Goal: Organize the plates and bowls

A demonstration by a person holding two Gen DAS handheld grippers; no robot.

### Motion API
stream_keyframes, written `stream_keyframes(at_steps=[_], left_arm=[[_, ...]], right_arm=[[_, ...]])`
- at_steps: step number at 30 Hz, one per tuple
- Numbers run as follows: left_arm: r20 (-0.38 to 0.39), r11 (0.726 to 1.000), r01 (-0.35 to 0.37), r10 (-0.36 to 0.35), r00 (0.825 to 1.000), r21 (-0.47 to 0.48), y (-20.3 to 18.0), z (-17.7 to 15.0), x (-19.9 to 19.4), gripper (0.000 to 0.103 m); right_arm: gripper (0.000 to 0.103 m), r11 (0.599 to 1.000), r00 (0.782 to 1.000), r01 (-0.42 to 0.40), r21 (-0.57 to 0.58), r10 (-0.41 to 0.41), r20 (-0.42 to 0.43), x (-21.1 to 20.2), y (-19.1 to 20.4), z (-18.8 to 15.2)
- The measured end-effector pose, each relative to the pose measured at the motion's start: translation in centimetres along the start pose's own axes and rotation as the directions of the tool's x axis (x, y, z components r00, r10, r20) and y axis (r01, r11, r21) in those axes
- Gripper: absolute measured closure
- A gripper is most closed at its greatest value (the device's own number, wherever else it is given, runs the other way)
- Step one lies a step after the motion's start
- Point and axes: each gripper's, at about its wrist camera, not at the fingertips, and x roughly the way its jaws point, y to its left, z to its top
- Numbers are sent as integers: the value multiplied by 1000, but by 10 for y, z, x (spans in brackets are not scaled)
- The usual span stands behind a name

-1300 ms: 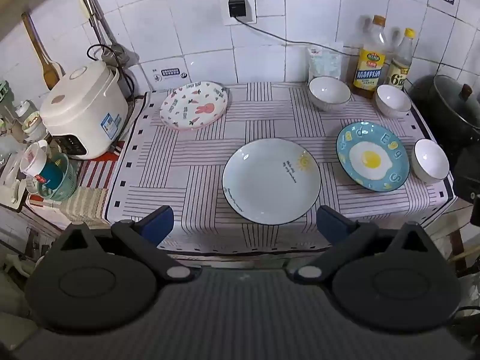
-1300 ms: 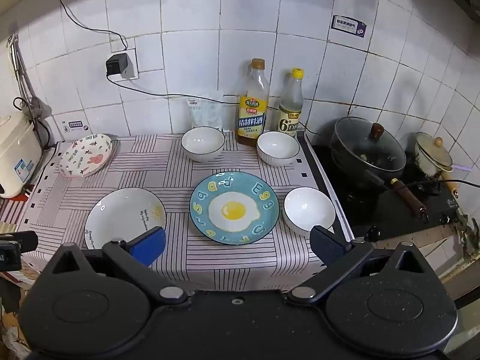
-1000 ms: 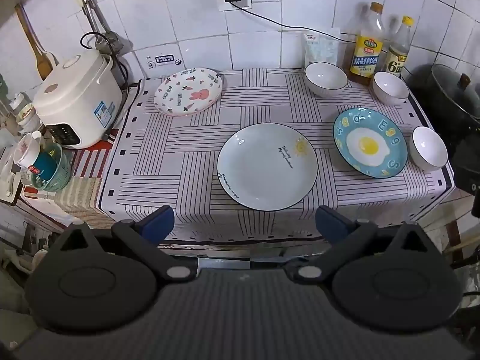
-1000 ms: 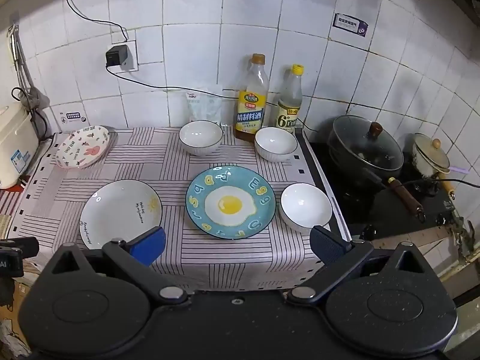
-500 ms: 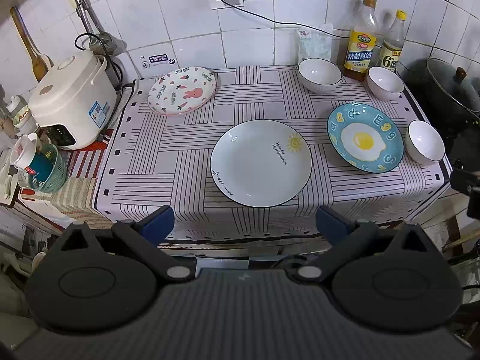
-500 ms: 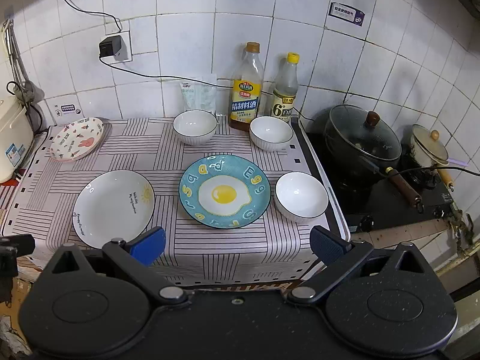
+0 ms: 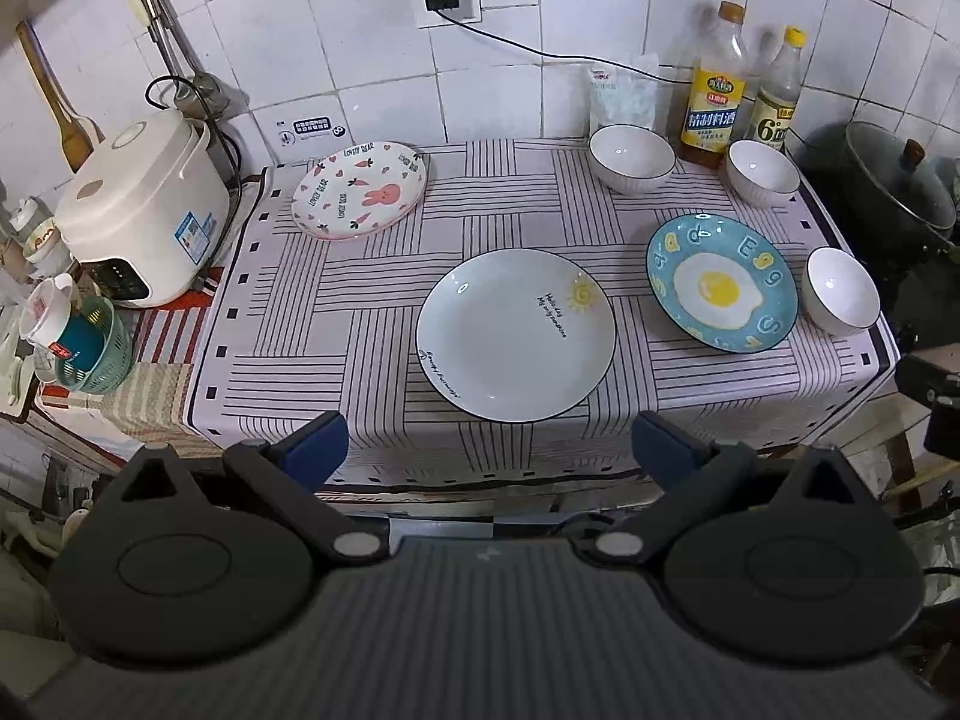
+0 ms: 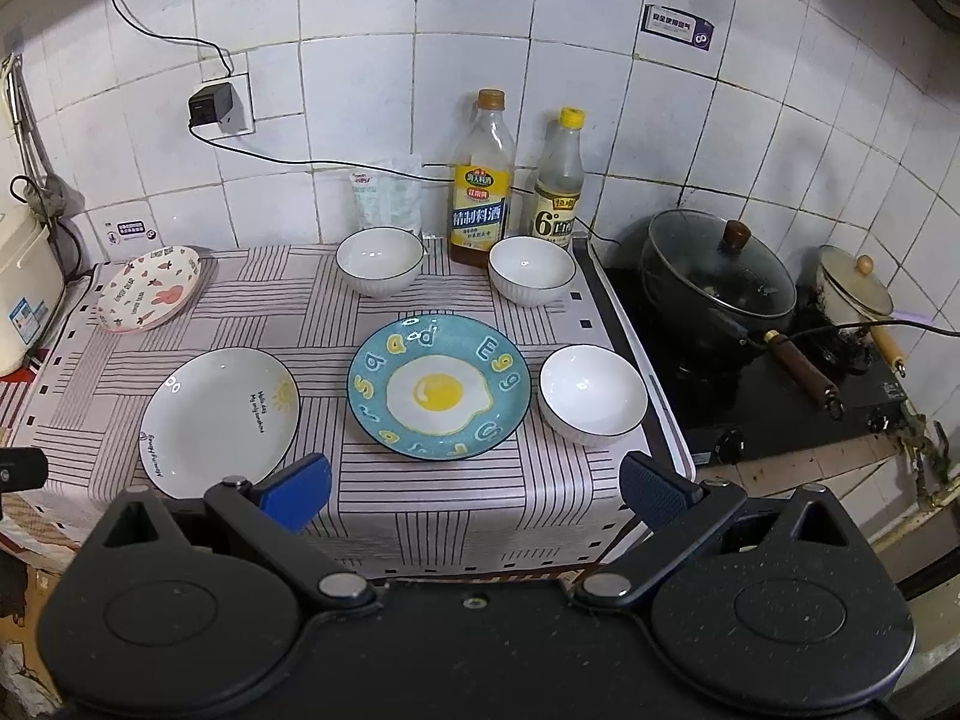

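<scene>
Plates (image 7: 516, 333) lie beyond both spread, empty tools (image 7: 491, 443).

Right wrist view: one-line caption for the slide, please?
Open right gripper faces the egg-print plate, sun-print plate, rabbit plate and three white bowls.

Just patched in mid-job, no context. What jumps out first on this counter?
The blue fried-egg plate grabs the eye, on the striped cloth between the white sun plate and a white bowl at the cloth's right edge. Two more white bowls sit at the back before the bottles, and a pink bunny plate lies far left. Both the left gripper and the right gripper hang open, short of the counter.
</scene>
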Motion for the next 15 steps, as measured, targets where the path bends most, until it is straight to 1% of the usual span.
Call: stream_keyframes(at_steps=[8, 15], left_arm=[[-1, 1000, 1, -1, 1000, -23, 0, -1, 5, 0], [25, 999, 6, -5, 1000, -44, 0, -2, 8, 0]], right_arm=[[0, 1000, 999, -10, -20, 11, 36, -3, 3, 0], [0, 1000, 998, -7, -26, 8, 58, -2, 5, 2]])
